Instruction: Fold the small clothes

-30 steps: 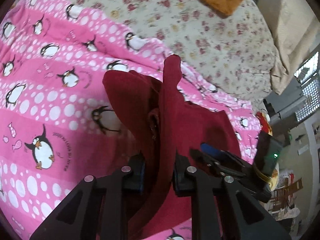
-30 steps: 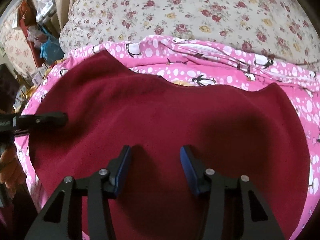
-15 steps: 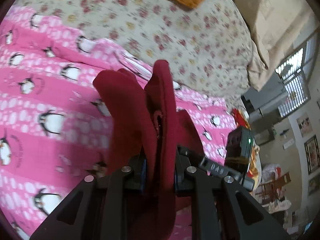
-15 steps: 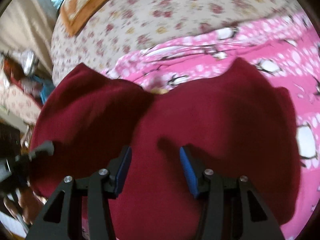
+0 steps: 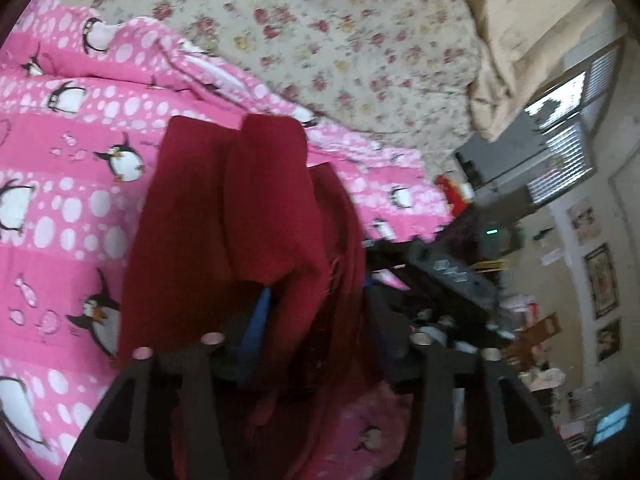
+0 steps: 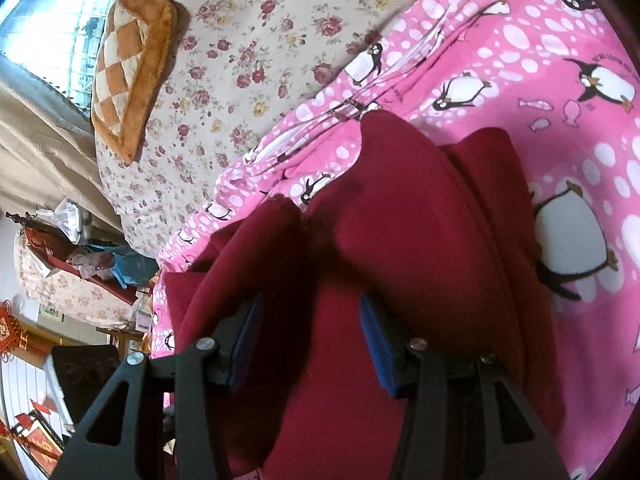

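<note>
Dark red garment [image 5: 240, 216] bunched on pink penguin blanket [image 5: 60, 208], left gripper [image 5: 316, 316] fingers just opening, cloth between them, right gripper [image 6: 310, 332] fingers spread over it.

A bed fills most of the room, spread with a pink penguin-print blanket [image 6: 560, 80] over a cream floral quilt [image 5: 360, 40]. An orange-and-cream checked cushion [image 6: 128, 64] lies on the quilt near a bright window [image 6: 52, 36], where daylight pours in beside a beige curtain [image 6: 32, 152]. On the other side another beige curtain [image 5: 532, 40] hangs next to a window with louvred slats [image 5: 568, 160]. Framed pictures [image 5: 602, 280] hang on a pale wall. Clutter and bags pile on a low stand [image 6: 80, 248], and a red knotted ornament [image 6: 8, 332] hangs close by.
</note>
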Action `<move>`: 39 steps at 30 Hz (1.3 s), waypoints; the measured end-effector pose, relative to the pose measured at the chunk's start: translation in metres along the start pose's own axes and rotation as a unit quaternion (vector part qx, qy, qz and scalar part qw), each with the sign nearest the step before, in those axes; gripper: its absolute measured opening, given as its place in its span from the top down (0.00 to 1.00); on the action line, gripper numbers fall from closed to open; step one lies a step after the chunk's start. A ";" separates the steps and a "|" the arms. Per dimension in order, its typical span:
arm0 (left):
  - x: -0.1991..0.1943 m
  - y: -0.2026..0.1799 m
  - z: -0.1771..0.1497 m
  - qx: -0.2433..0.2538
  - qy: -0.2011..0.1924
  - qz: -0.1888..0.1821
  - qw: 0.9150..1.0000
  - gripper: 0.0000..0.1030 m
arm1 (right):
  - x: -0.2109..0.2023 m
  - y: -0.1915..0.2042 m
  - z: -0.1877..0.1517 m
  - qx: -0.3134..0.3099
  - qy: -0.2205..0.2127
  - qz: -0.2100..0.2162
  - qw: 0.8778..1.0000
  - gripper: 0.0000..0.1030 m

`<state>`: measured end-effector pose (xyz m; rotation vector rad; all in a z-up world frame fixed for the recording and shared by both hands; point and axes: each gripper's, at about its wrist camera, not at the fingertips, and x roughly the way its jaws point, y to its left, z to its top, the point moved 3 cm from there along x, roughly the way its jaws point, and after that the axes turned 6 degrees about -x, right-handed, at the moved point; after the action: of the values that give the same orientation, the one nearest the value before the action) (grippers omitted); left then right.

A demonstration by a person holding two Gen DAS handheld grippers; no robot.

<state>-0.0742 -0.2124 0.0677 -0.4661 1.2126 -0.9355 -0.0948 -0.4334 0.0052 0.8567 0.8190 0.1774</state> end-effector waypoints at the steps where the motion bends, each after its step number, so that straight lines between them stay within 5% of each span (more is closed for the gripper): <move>1: -0.002 -0.002 -0.001 0.000 0.000 -0.008 1.000 0.65 | -0.001 0.000 -0.001 -0.001 0.001 -0.003 1.000 0.48; 7: -0.015 -0.012 -0.009 0.027 -0.016 0.052 0.998 0.65 | -0.004 0.006 -0.007 -0.031 0.012 -0.038 0.999 0.48; 11: -0.039 -0.002 -0.016 0.031 -0.051 0.175 0.983 0.65 | -0.003 0.013 -0.011 -0.064 0.019 -0.067 0.996 0.48; 13: -0.050 0.003 -0.019 0.027 -0.065 0.190 0.979 0.65 | -0.002 0.020 -0.015 -0.091 0.023 -0.084 0.992 0.47; 20: -0.072 0.018 -0.032 0.012 -0.097 0.216 0.972 0.65 | -0.002 0.045 -0.029 -0.168 0.034 -0.137 0.976 0.38; 29: -0.112 0.020 -0.037 -0.020 -0.155 0.149 0.976 0.65 | -0.015 0.033 -0.031 -0.121 0.032 -0.105 0.987 0.38; 35: -0.074 0.046 -0.041 -0.038 -0.088 0.166 0.981 0.65 | -0.031 0.024 -0.034 -0.067 0.015 -0.083 0.994 0.35; 39: -0.039 0.045 -0.055 -0.020 -0.045 0.184 0.982 0.65 | -0.046 0.008 -0.034 -0.004 -0.009 -0.023 1.000 0.29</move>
<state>-0.1113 -0.1466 0.0393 -0.2982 1.1867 -0.5693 -0.1497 -0.4281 0.0245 0.8313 0.8193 0.1322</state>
